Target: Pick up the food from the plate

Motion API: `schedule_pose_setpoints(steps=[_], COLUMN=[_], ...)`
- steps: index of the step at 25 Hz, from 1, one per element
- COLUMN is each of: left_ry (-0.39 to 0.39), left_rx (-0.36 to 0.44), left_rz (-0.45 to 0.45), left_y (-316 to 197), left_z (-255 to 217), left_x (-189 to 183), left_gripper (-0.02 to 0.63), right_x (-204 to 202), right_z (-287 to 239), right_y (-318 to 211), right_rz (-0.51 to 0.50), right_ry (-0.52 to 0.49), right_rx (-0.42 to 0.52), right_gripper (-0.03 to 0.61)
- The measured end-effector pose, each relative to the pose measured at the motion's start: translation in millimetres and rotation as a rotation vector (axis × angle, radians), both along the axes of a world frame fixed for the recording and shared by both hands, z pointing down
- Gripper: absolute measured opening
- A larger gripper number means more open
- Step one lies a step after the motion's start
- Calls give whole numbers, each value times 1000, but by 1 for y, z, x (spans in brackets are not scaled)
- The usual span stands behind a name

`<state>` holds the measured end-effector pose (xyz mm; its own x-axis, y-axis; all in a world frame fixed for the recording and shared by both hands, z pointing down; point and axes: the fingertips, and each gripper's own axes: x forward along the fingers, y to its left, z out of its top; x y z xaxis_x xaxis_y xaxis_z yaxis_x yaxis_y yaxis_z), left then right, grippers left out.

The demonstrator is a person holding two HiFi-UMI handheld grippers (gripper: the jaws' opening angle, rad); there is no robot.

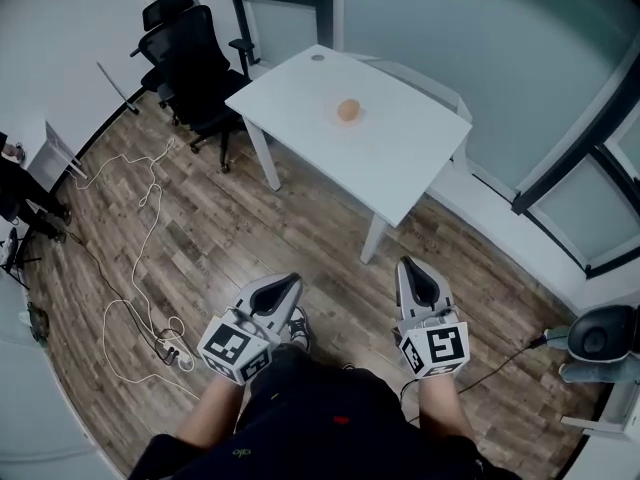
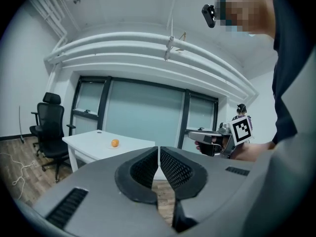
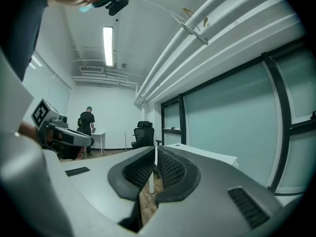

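Black office chairs (image 1: 190,53) and a loose white cable (image 1: 140,258) on the wooden floor (image 1: 200,228) mark the left of the room, as a person stands well back from the white counter (image 1: 400,163) with a tool in each hand. The left tool (image 1: 290,286) is held low at waist height, its ribbed jaws pressed together with nothing between them, and it points towards the counter. The food (image 1: 348,110), a small round orange piece, sits near the middle of the counter on a pale plate (image 1: 358,119) that hardly stands out from the white top. The right tool (image 1: 412,268) hangs beside its partner, jaws likewise closed and empty. Its own view looks along the glass wall, past the counter's edge, to another person (image 3: 87,123) at the far end of the room. The pickup appears not to have begun, and this looks like the approach step. The next move calls for stepping up to the counter, parting the jaws of one tool and lowering them to either side of the food before closing on it
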<state>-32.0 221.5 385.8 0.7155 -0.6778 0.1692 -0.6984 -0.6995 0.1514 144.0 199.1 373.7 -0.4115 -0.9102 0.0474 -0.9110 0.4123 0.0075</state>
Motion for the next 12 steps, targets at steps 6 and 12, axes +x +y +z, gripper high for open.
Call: schedule_pose_setpoints(steps=[6, 12], left_ry=[18, 28], left_rx=[1, 10], left_rz=[12, 44], left_y=[-94, -175], left_z=[-5, -1], left_x=[-23, -65], left_gripper=[34, 34], right_x=[-22, -62], right_z=[0, -4], right_y=[-83, -155], right_rz=[24, 54], right_ry=[41, 91], right_rx=[-18, -31], right_gripper=[31, 31])
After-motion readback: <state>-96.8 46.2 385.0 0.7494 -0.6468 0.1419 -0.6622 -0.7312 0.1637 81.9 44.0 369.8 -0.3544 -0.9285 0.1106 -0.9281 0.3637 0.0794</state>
